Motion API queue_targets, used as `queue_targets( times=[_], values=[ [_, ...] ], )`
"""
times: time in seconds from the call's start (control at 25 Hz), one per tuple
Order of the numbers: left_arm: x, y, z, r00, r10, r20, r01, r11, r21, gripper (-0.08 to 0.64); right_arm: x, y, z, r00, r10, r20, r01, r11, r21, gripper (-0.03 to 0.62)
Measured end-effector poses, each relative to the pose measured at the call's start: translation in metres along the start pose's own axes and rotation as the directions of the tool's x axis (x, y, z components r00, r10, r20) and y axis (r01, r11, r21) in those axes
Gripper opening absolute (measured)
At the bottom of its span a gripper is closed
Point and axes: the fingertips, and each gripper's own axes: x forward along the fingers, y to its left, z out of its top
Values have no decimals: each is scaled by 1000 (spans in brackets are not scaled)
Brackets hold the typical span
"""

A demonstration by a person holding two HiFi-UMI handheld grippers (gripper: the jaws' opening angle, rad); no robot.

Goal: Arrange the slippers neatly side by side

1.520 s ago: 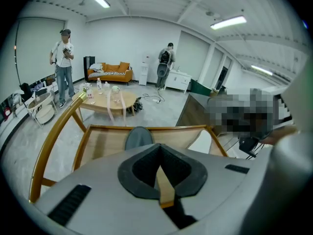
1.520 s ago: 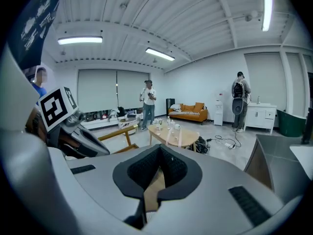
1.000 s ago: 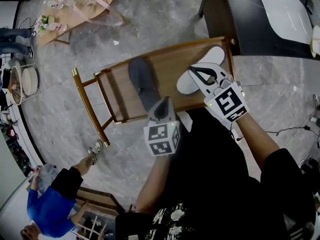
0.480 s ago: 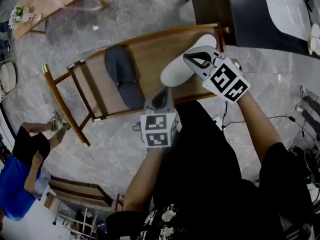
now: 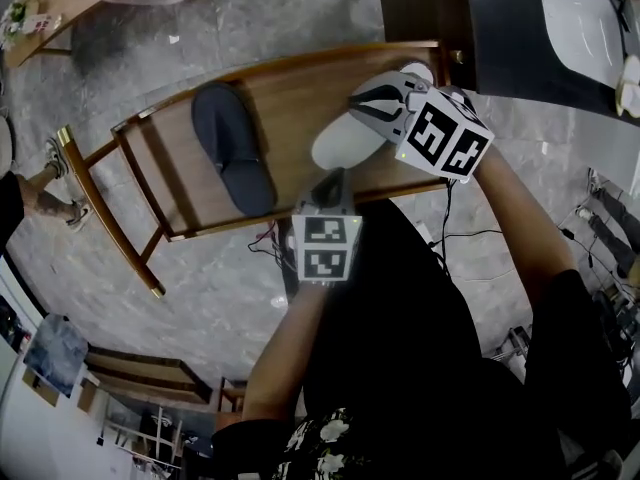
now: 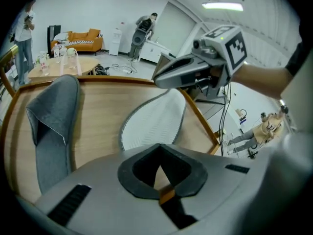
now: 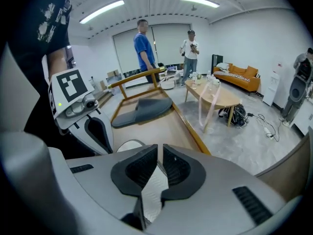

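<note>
A grey slipper lies flat on the left half of a wooden bench. A white slipper rests sole-up to its right, angled toward the back corner. My right gripper holds its far end. In the right gripper view the ribbed white sole runs between the jaws, which have just been opening slightly but still pinch it. My left gripper hangs shut and empty over the bench's front edge, between the two slippers. In the left gripper view, the grey slipper is at left and the white slipper ahead.
A dark desk stands just behind the bench's right end. Cables trail on the stone floor by my legs. In the right gripper view, two people stand beyond the bench, and a round wooden table is at right.
My right gripper has sunk toward the bench with the white slipper. My left gripper has come down and drawn away to the right of the grey slipper's heel.
</note>
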Motion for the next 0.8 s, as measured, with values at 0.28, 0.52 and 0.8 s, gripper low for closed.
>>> queue_targets(
  times=[0.28,0.52,0.8],
  values=[
    [15,4,-14,999,2,-44,-1,1000,10,2,13,4,-19,980,133,-146,-140,990,-37,100],
    [20,4,-18,999,-1,-51,3,999,36,2,24,9,-26,938,250,-240,-251,968,28,113],
    [21,2,-18,999,-3,-41,6,997,75,2,43,26,-35,868,329,-372,-358,934,-10,143]
  ],
)
